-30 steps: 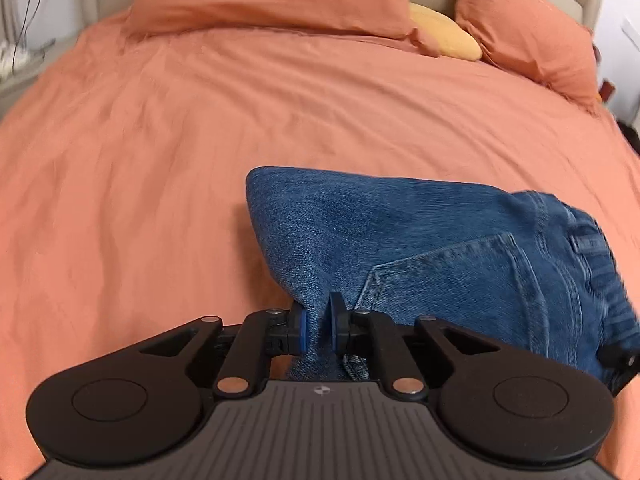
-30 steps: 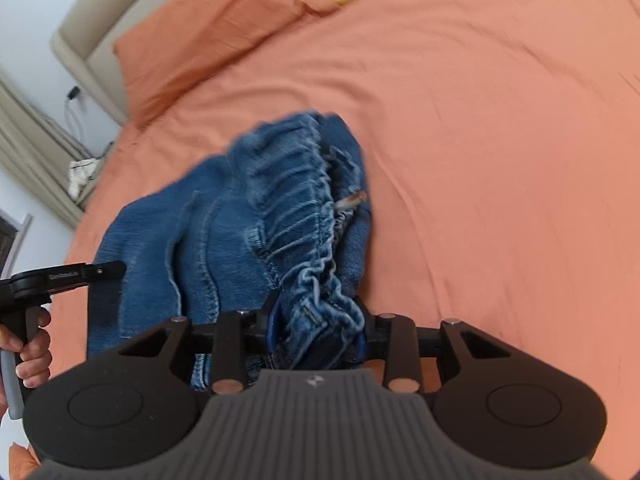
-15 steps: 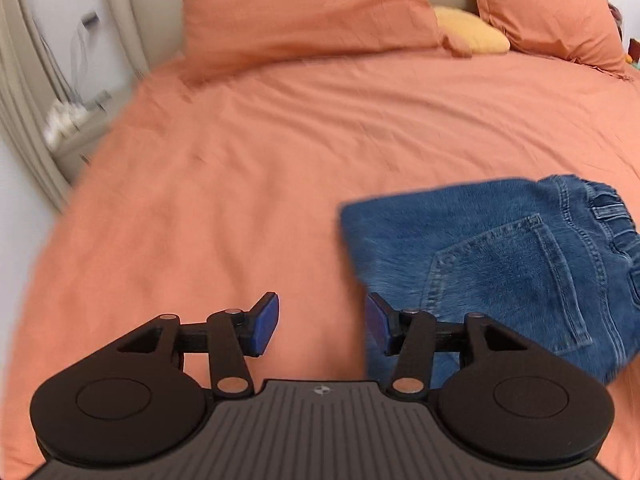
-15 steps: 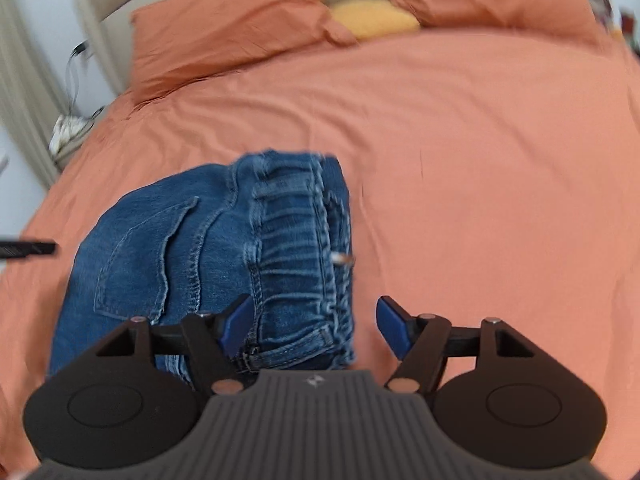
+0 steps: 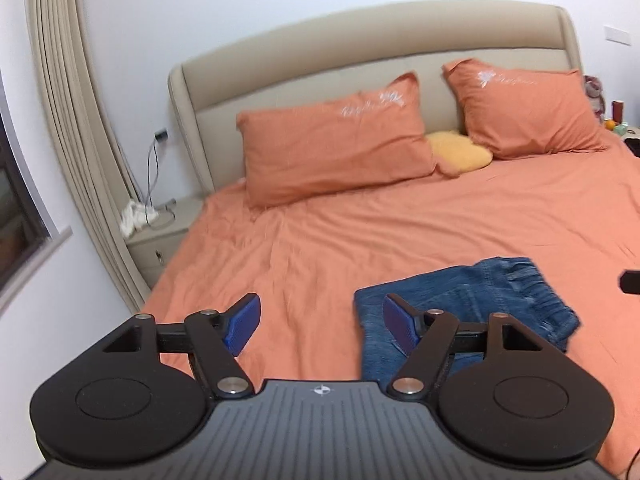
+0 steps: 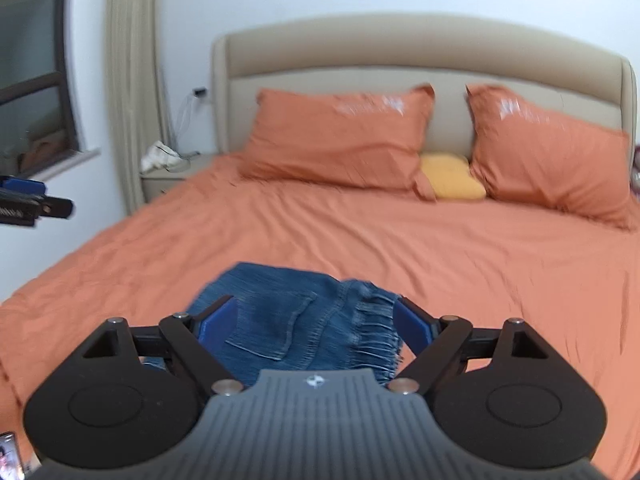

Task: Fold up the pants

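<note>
Both grippers have let go of the pants and drawn back from them since a second ago, when each was clamped on denim; the views now take in the whole bed. The left gripper (image 5: 320, 326) has its blue fingers (image 5: 240, 326) spread wide with nothing between them, held above the bed near its foot, the right-hand finger overlapping the left edge of the pants in view. The right gripper (image 6: 316, 326) is likewise spread wide and empty, its fingers (image 6: 218, 322) framing the pants from above without touching them, as far as can be told. The pants (image 6: 296, 320) lie folded into a compact blue bundle on the orange bed (image 6: 480, 280), a back pocket facing up and the gathered waistband on the right side. Further back, two orange pillows (image 5: 336, 144) lean against the beige headboard (image 5: 360, 44) with a small yellow cushion (image 5: 460, 152) between them. A nightstand (image 5: 160, 240) with a white cloth and cables stands left of the bed, beside a beige curtain (image 5: 72, 120).
</note>
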